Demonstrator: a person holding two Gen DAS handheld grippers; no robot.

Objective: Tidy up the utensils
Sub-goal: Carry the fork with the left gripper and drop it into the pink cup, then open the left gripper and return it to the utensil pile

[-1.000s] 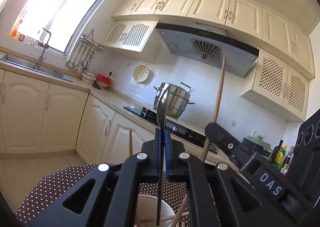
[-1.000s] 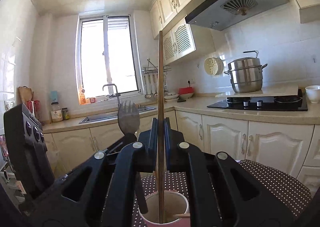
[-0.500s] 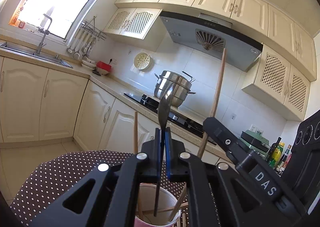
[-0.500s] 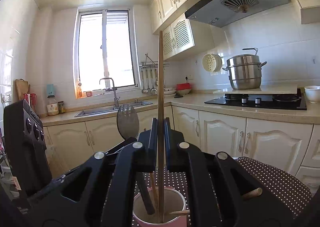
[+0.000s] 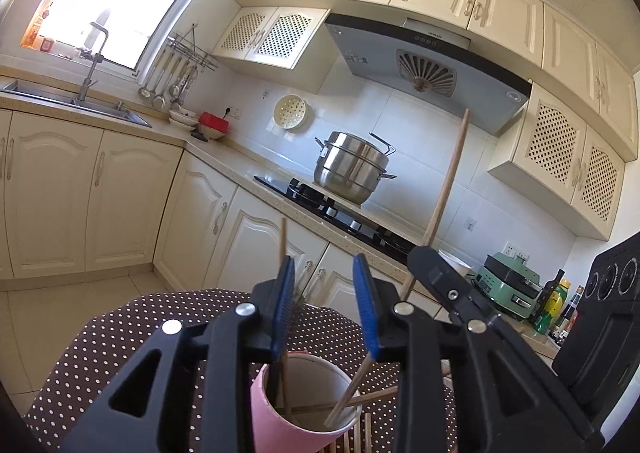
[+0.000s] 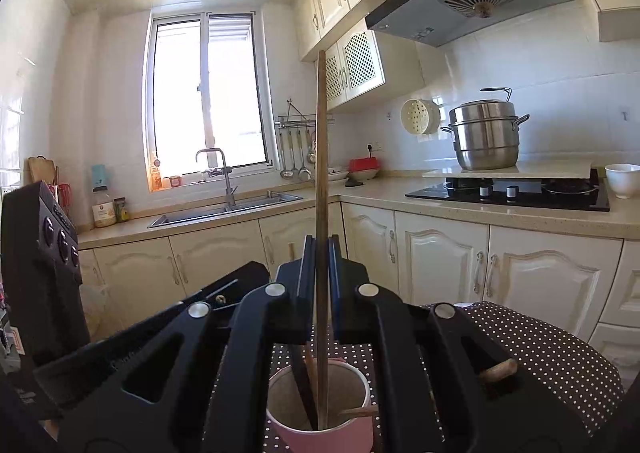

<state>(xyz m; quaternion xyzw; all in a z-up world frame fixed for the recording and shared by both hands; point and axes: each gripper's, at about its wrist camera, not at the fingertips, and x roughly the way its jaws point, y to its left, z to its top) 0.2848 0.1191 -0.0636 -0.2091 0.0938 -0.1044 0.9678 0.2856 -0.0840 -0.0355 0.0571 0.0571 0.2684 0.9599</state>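
Note:
A pink cup [image 5: 280, 417] stands on the dotted tablecloth [image 5: 120, 337] below both grippers; it also shows in the right wrist view [image 6: 320, 433]. My left gripper [image 5: 325, 277] is open and empty above the cup. A thin wooden chopstick [image 5: 283, 249] stands in the cup by the left blue pad. A dark utensil handle [image 6: 301, 385] rests inside the cup. My right gripper [image 6: 320, 249] is shut on a long wooden stick [image 6: 321, 141], which stands upright with its lower end in the cup. This stick also shows in the left wrist view [image 5: 448, 189].
Kitchen counter with a sink [image 6: 224, 209], a black hob [image 6: 508, 193] and a steel pot [image 6: 486, 133] lies behind. A white bowl [image 6: 622, 179] sits by the hob. Wooden sticks [image 5: 360, 433] lie on the cloth beside the cup. A wooden handle end [image 6: 498, 369] lies to the right.
My left gripper has opened and let go of the metal fork, which has dropped into the cup. The right gripper stays shut on the wooden stick.

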